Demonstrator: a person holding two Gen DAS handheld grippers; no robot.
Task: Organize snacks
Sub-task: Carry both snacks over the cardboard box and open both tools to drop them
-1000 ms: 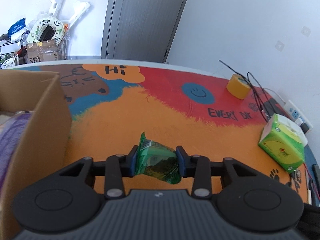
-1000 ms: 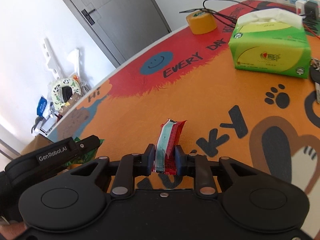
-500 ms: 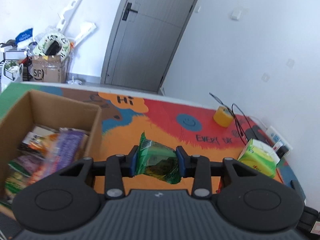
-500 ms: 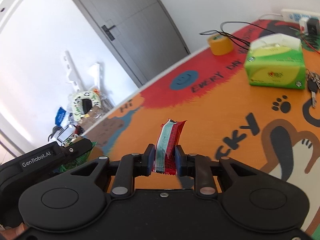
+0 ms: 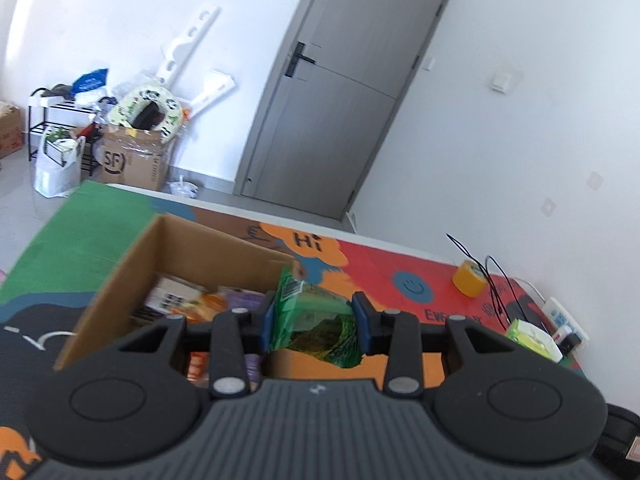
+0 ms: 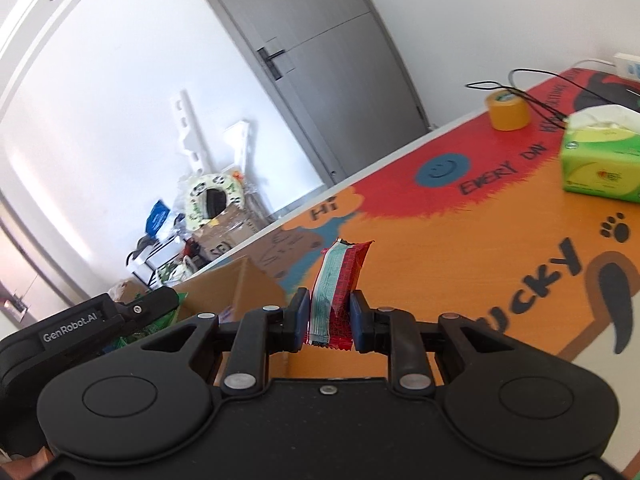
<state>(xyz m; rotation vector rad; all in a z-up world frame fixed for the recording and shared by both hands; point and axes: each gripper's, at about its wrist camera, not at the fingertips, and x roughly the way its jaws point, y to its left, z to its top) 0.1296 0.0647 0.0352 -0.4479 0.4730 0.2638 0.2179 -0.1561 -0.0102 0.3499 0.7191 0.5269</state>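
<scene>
left gripper (image 5: 314, 322) pinches green packet (image 5: 316, 316) (crumpled) | box (image 5: 132, 264) at 10 o'clock, snacks inside | right gripper (image 6: 330, 322) pinches red bar (image 6: 338, 292), upright

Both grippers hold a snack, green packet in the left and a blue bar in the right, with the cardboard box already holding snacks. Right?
Not quite. The right gripper holds a red snack bar, as the right wrist view shows. The left gripper does hold the green packet, and the cardboard box already holds snacks.
</scene>
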